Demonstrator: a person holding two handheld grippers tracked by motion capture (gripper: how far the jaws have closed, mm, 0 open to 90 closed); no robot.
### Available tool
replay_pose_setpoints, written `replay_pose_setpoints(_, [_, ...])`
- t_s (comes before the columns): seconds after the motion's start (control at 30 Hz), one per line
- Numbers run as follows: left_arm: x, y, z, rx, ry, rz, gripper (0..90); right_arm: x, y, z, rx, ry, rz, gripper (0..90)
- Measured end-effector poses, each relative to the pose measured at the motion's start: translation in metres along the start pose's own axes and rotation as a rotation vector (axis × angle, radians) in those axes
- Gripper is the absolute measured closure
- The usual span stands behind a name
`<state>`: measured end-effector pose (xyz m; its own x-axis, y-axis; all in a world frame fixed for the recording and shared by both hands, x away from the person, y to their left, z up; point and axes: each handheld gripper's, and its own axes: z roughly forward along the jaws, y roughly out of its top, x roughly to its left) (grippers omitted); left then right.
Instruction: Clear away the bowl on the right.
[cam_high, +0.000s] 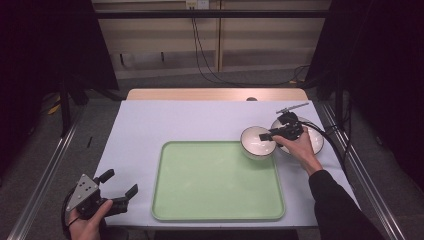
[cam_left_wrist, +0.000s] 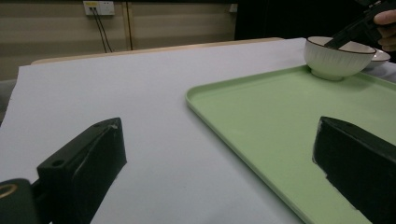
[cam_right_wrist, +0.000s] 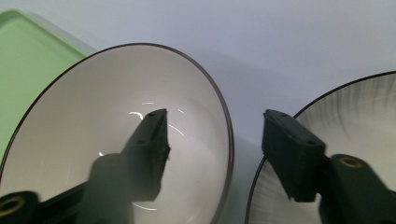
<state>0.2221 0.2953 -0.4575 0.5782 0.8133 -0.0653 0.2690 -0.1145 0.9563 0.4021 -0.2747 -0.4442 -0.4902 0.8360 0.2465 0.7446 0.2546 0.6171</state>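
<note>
1. At the tray's (cam_high: 218, 181) far right corner sits a white bowl (cam_high: 258, 142), its foot on the corner of the green tray in the left gripper view (cam_left_wrist: 337, 57).
2. Just beside it to the right, on the white sheet (cam_high: 165, 125), lies a shallow plate (cam_high: 314, 136) with a dark rim; in the right gripper view the bowl (cam_right_wrist: 93, 140) and the plate (cam_right_wrist: 355, 121) stand close together with a narrow strip of sheet between them.
3. The right gripper (cam_high: 272, 134) is held over the bowl's right rim by a hand (cam_high: 300, 147) that rests above the plate.
4. Its jaws stand part open and straddle the rim: one jaw hangs inside the bowl, the other outside, over the plate's edge.
5. Neither pad presses on the rim; there is a clear gap on each side, so the bowl is not gripped.
6. The right gripper's point in its own view falls at the rim between the jaws (cam_right_wrist: 215, 140).
7. The left gripper (cam_high: 120, 184) lies near the table's front left corner, on the sheet, left of the tray and well apart from the bowl.
8. Its jaws are wide apart with nothing between them; its own view (cam_left_wrist: 219, 158) looks across the sheet and the tray's left edge (cam_left_wrist: 243, 135) toward the bowl.
9. The tray's middle is bare green.
</note>
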Motion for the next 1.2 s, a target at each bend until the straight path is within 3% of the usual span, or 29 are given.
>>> replay_pose_setpoints(0.23, [0.000,0.000,0.000,0.000,0.001,0.001,2.4,0.000,0.000,-0.001,-0.020,-0.009,-0.007,16.0])
replay_pose_setpoints(0.37, [0.000,0.000,0.000,-0.001,0.002,0.000,2.4,0.000,0.000,-0.003,-0.044,-0.027,-0.005,7.3])
replay_pose_setpoints(0.43, [0.000,0.000,0.000,0.003,0.003,0.000,2.4,-0.001,-0.001,-0.004,-0.057,-0.006,-0.029,1.5])
replay_pose_setpoints(0.7, [0.001,0.000,0.000,0.003,0.003,-0.003,2.4,-0.002,-0.004,-0.009,-0.070,-0.019,-0.010,2.8])
replay_pose_setpoints(0.87, [0.001,-0.001,0.000,0.000,0.004,-0.012,2.4,0.000,-0.012,-0.012,-0.097,-0.145,-0.096,2.8])
replay_pose_setpoints(1.0, [0.001,0.000,0.000,-0.001,-0.003,-0.012,2.4,0.004,-0.015,-0.020,-0.137,-0.130,-0.109,2.4])
replay_pose_setpoints(1.2, [0.001,0.000,0.000,0.002,-0.004,-0.012,2.4,0.007,-0.020,-0.027,-0.205,-0.163,-0.130,2.2])
